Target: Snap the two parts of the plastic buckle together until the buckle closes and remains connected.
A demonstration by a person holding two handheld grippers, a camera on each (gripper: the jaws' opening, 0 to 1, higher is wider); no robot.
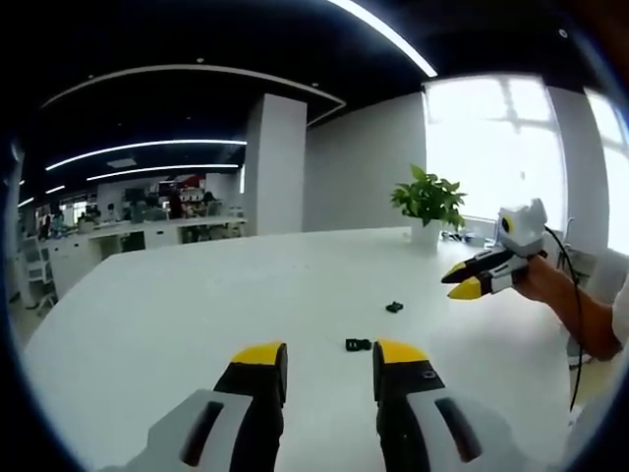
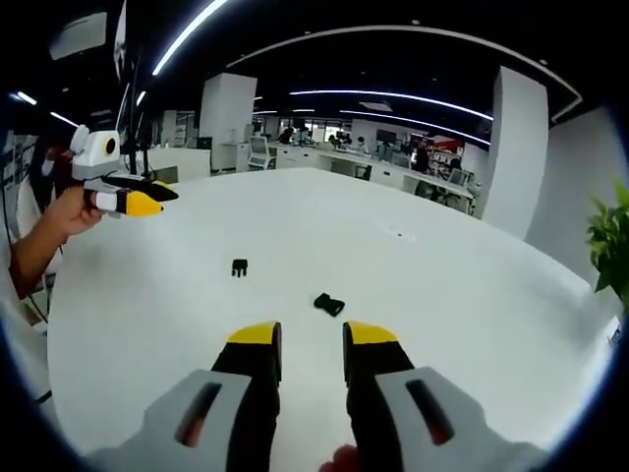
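The 2 black buckle halves lie apart on the white surface [image 1: 177, 305]: one buckle part [image 1: 358, 344] just ahead of the left gripper [image 1: 330, 356], the other buckle part [image 1: 394, 307] farther off. Both the left gripper and the right gripper [image 2: 310, 337] hover above the surface, jaws parted and empty. A potted plant [image 1: 429, 202] stands at the far edge.

I saw a potted plant [image 1: 428, 205] at the white counter's [image 1: 197, 295] far edge, near a bright window [image 1: 496, 147]; office desks [image 2: 393, 167] stood beyond.
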